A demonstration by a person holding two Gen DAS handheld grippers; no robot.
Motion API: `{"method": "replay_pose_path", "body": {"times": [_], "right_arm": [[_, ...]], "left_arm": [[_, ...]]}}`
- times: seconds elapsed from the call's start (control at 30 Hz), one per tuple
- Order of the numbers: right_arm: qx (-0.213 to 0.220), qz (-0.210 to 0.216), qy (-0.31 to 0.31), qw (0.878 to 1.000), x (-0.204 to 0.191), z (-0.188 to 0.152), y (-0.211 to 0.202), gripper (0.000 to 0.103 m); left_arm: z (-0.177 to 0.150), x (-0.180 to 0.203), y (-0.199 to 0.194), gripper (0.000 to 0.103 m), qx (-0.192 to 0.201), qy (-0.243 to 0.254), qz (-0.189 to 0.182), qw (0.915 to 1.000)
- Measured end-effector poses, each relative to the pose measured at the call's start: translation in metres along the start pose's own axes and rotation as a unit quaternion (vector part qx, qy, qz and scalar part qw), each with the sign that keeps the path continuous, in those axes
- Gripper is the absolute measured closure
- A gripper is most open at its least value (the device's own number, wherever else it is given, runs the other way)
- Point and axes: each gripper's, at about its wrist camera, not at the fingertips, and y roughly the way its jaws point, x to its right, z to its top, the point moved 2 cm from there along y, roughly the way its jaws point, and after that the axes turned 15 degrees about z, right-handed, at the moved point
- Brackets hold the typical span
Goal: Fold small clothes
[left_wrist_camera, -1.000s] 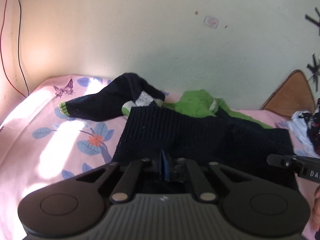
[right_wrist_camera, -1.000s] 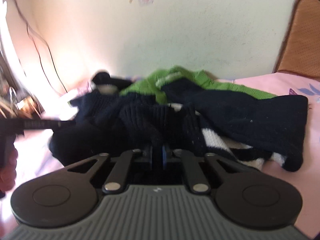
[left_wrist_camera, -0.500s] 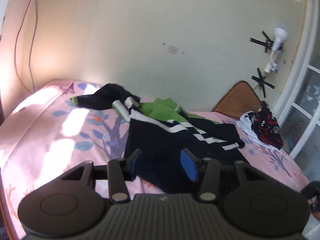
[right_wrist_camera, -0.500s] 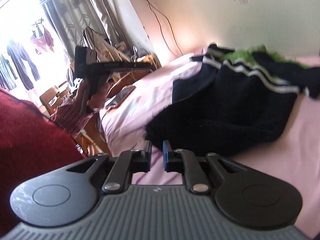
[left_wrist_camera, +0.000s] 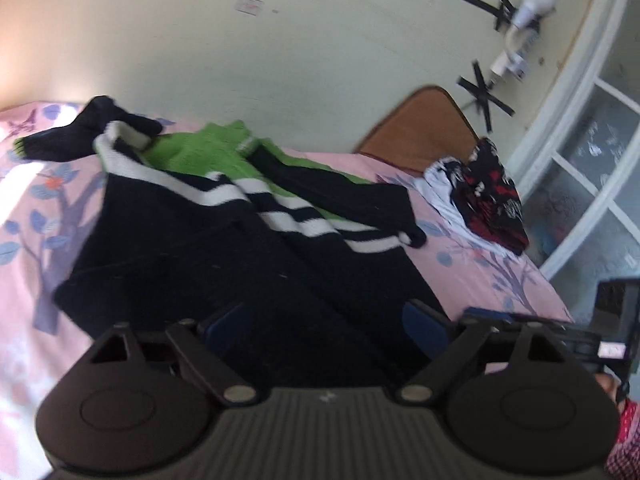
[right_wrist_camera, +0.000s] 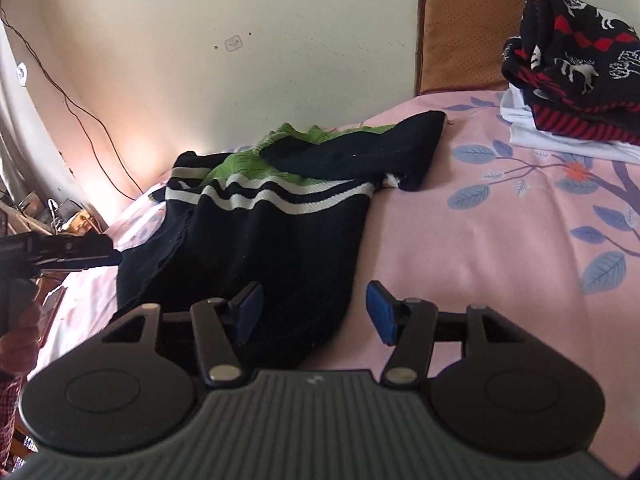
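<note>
Dark navy knitted sweater with white stripes and green lining lies spread on the pink floral bedsheet, long axis running away from both tools toward the wall. Left tool wide, empty, hovering over the near hem; right tool wide, empty, straddling the hem's right corner. Right looks nearer a grippable edge.

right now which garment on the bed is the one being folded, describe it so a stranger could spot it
Start at the pink floral bed and look to the spread-out knitwear nearest both open grippers, away from the folded stack by the brown headboard. It is the navy sweater, lying flat. White stripes across it and a green lining set it apart from the red-patterned stack.
</note>
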Motion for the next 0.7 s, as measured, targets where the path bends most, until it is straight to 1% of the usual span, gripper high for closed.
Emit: {"method": "replay_pose_path", "body": {"times": [0.03,0.07,0.1,0.13,0.17,0.2,0.23,0.27,0.3,0.37,0.43,0.47,0.5,0.53,0.57,0.6,0.63,0.67,0.7], "right_arm": [[-0.004,-0.003,0.000,1.000,-0.003,0.001,0.009,0.044],[-0.011,-0.004,-0.002,1.000,-0.006,0.000,0.020,0.045],[-0.021,-0.002,-0.008,1.000,-0.011,-0.002,0.028,0.061],[-0.027,-0.009,-0.028,0.999,-0.009,-0.005,0.035,0.085],[-0.030,-0.029,-0.058,0.997,-0.011,-0.009,0.034,0.093],[-0.034,-0.037,-0.074,0.996,-0.015,-0.009,0.035,0.095],[-0.027,-0.031,-0.069,0.997,-0.014,-0.009,0.030,0.096],[-0.018,-0.029,-0.064,0.997,-0.008,-0.011,0.018,0.096],[-0.007,-0.036,-0.066,0.997,-0.006,-0.013,0.004,0.097],[0.012,-0.038,-0.067,0.997,-0.003,-0.008,-0.013,0.097],[0.019,-0.026,-0.070,0.997,-0.003,-0.006,-0.034,0.098],[0.015,-0.027,-0.081,0.996,0.001,-0.006,-0.036,0.100],[0.002,-0.036,-0.095,0.995,0.001,-0.008,-0.039,0.100],[-0.019,-0.040,-0.107,0.993,0.005,-0.009,-0.035,0.100],[-0.032,-0.049,-0.113,0.992,0.008,-0.011,-0.035,0.098],[-0.034,-0.058,-0.114,0.991,0.011,-0.010,-0.035,0.096],[-0.026,-0.066,-0.116,0.991,0.015,-0.006,-0.034,0.095],[-0.018,-0.070,-0.120,0.990,0.016,0.000,-0.030,0.093],[-0.015,-0.067,-0.126,0.990,0.015,0.008,-0.023,0.089]], "left_arm": [[-0.004,0.014,0.005,0.020,-0.005,0.020,0.009,0.9997],[-0.009,0.024,0.009,0.045,-0.010,0.040,0.019,0.9990],[-0.014,0.030,0.014,0.063,-0.021,0.059,0.029,0.9976],[-0.019,0.031,0.019,0.091,-0.033,0.069,0.037,0.9964],[-0.024,0.026,0.020,0.097,-0.043,0.063,0.031,0.9966],[-0.027,0.019,0.016,0.097,-0.044,0.051,0.024,0.9975],[-0.031,0.011,0.009,0.097,-0.040,0.043,0.022,0.9980],[-0.033,0.003,-0.002,0.097,-0.034,0.038,0.022,0.9985],[-0.037,-0.004,-0.016,0.098,-0.027,0.029,0.016,0.9991],[-0.047,-0.018,-0.051,0.098,-0.017,0.013,-0.021,0.9995],[-0.062,-0.029,-0.085,0.097,-0.011,0.024,-0.059,0.9979],[-0.070,-0.034,-0.099,0.097,-0.013,0.031,-0.075,0.9966],[-0.078,-0.039,-0.110,0.097,-0.015,0.033,-0.089,0.9954],[-0.085,-0.046,-0.121,0.093,-0.013,0.030,-0.101,0.9944],[-0.088,-0.053,-0.129,0.080,-0.003,0.022,-0.101,0.9946],[-0.088,-0.062,-0.134,0.069,0.011,0.008,-0.085,0.9963],[-0.085,-0.071,-0.134,0.042,0.023,-0.013,-0.055,0.9981],[-0.079,-0.081,-0.130,0.033,0.023,-0.037,-0.020,0.9988],[-0.073,-0.089,-0.121,0.033,0.012,-0.060,0.011,0.9980]]}}
